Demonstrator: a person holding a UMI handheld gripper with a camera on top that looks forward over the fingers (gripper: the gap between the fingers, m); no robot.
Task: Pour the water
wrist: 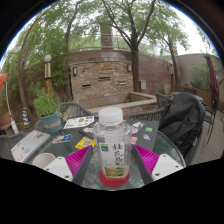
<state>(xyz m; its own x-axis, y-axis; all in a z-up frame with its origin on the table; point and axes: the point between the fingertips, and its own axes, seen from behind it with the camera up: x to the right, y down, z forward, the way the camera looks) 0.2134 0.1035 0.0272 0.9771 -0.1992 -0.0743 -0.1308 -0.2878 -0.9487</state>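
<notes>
Gripper view, bottle [113,145] between jaws, grip contact unclear

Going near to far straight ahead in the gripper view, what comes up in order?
Gripper with its fingers either side of the bottle, grip unclear → bottle with a white cap and red base → glass table with papers → stone wall → trees.

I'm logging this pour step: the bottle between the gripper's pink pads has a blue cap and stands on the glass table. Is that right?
Not quite. In the gripper view the bottle has a white cap, not blue. The rest holds: it stands between the pink pads of the gripper, on the glass table.
</notes>
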